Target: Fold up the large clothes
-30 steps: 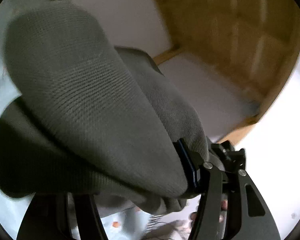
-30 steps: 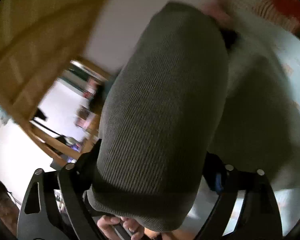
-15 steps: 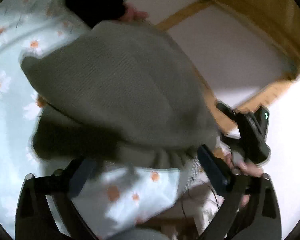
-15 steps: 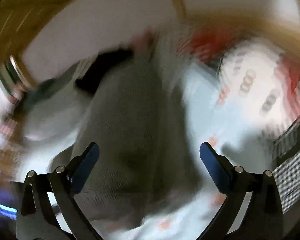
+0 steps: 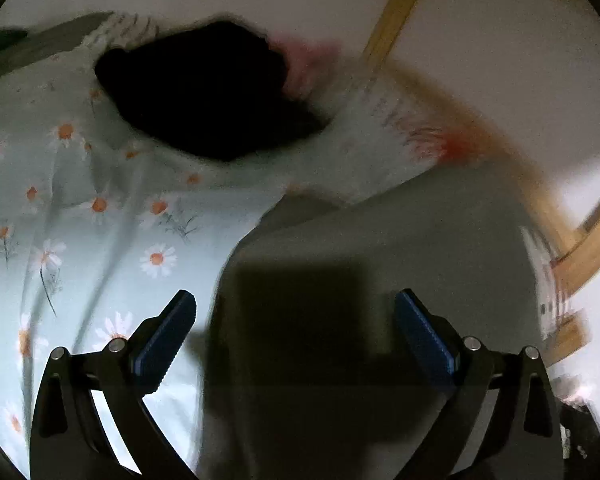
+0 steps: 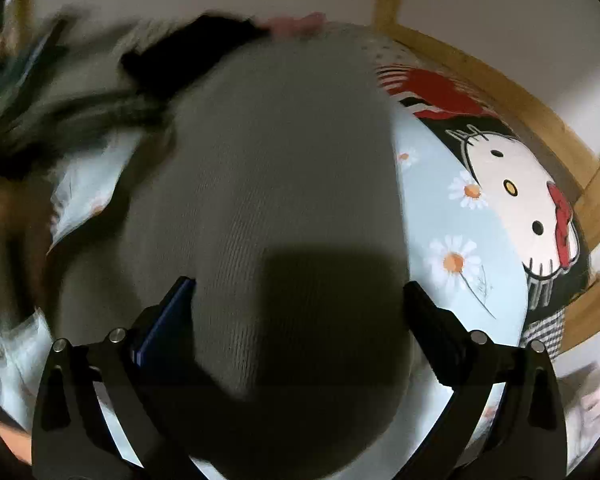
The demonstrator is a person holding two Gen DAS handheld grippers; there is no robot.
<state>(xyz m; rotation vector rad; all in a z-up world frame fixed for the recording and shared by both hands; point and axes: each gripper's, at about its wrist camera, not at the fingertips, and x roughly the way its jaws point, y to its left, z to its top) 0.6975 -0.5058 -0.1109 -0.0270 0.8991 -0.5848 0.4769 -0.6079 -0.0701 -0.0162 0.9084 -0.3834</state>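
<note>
A grey knit garment (image 5: 380, 280) lies on a light blue daisy-print bed sheet (image 5: 80, 220). In the left wrist view my left gripper (image 5: 296, 332) hovers over the garment's left edge with its jaws wide apart and nothing between them. In the right wrist view the same grey garment (image 6: 280, 168) fills the middle and bulges up between the fingers of my right gripper (image 6: 300, 320). The right jaws stand wide apart. The fabric touches both pads but is not pinched.
A black garment (image 5: 208, 92) lies at the far side of the bed, with something pink (image 5: 304, 64) beside it. A Hello Kitty pillow (image 6: 516, 196) sits at the right. A wooden bed frame (image 6: 500, 96) runs behind it against a white wall.
Both grippers have let go of the grey garment and opened. The garment dropped from mid-air onto the sheet. Both cameras swung down toward the bed.
</note>
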